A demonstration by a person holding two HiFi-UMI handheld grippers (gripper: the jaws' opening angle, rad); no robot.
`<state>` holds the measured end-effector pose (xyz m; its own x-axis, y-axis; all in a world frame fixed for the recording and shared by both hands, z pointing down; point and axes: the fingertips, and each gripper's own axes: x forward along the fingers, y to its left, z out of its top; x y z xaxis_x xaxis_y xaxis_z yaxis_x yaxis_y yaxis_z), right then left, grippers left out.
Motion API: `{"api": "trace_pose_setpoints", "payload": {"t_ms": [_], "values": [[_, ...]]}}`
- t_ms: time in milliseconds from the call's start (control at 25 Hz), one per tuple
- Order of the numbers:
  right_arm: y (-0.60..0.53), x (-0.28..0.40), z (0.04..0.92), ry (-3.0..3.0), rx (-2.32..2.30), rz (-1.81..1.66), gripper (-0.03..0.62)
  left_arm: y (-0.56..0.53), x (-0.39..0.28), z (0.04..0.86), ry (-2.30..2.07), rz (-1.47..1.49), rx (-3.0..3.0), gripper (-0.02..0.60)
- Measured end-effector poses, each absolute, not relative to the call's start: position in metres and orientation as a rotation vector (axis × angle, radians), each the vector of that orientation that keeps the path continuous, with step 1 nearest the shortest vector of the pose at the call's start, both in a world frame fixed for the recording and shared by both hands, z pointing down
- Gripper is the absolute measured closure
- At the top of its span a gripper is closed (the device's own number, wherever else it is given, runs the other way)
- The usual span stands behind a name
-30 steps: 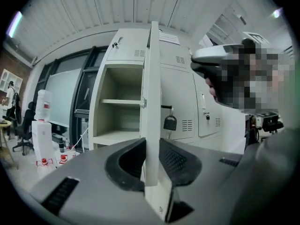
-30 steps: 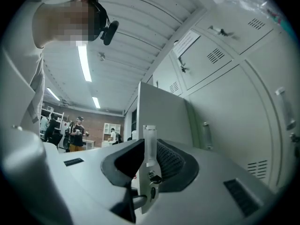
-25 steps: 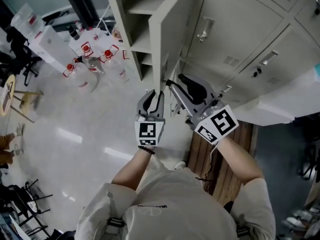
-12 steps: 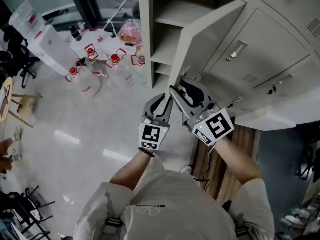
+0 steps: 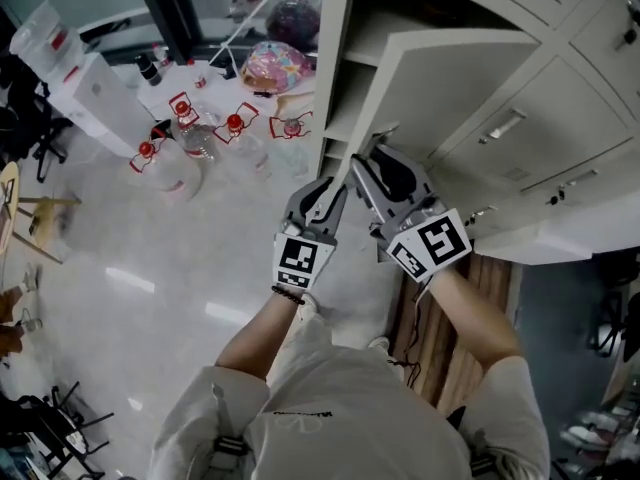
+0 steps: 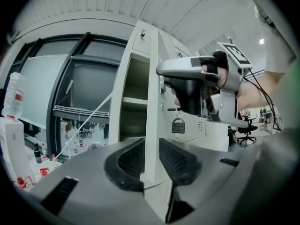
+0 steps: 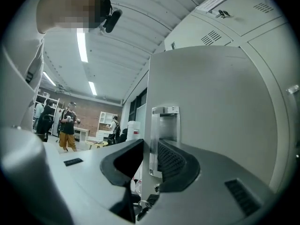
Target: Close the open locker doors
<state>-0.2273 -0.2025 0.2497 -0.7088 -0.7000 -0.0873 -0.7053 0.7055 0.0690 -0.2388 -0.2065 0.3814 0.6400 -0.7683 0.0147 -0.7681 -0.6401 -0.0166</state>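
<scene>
An open grey locker door stands out from the locker bank, with bare shelves behind it. My left gripper has the door's free edge between its pads, which touch both faces while the jaws are opening slightly. My right gripper straddles the same edge just beside it, below the chrome handle plate. Its jaws are closing on the door. The right gripper shows in the left gripper view.
Closed locker doors fill the right side, and one carries a padlock. Water bottles with red labels, a pink round thing and a white box lie on the floor to the left. Wooden slats lie below the lockers. People stand far off.
The door has swung from edge-on to showing its broad face. Both grippers have moved up and right with its edge.
</scene>
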Motion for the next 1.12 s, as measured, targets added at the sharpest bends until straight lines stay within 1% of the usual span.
{"api": "trace_pose_setpoints", "payload": {"t_ms": [200, 320, 360, 600, 760, 1120], "values": [[-0.242, -0.236, 0.249, 2.813, -1.252, 0.143, 0.497, -0.227, -0.260, 0.378, 1.366, 0.012, -2.803, 0.509], [-0.261, -0.238, 0.249, 2.788, -1.293, 0.136, 0.507, -0.241, -0.256, 0.368, 1.319, 0.017, -2.772, 0.525], [-0.267, -0.239, 0.249, 2.778, -1.305, 0.131, 0.525, -0.247, -0.255, 0.365, 1.307, 0.022, -2.764, 0.535], [-0.304, -0.243, 0.249, 2.723, -1.395, 0.133, 0.539, -0.289, -0.243, 0.351, 1.271, 0.052, -2.745, 0.571], [-0.320, -0.242, 0.248, 2.693, -1.441, 0.125, 0.549, -0.313, -0.238, 0.349, 1.279, 0.055, -2.755, 0.575], [-0.345, -0.238, 0.248, 2.623, -1.590, 0.114, 0.549, -0.344, -0.234, 0.349, 1.314, 0.082, -2.752, 0.577]]}}
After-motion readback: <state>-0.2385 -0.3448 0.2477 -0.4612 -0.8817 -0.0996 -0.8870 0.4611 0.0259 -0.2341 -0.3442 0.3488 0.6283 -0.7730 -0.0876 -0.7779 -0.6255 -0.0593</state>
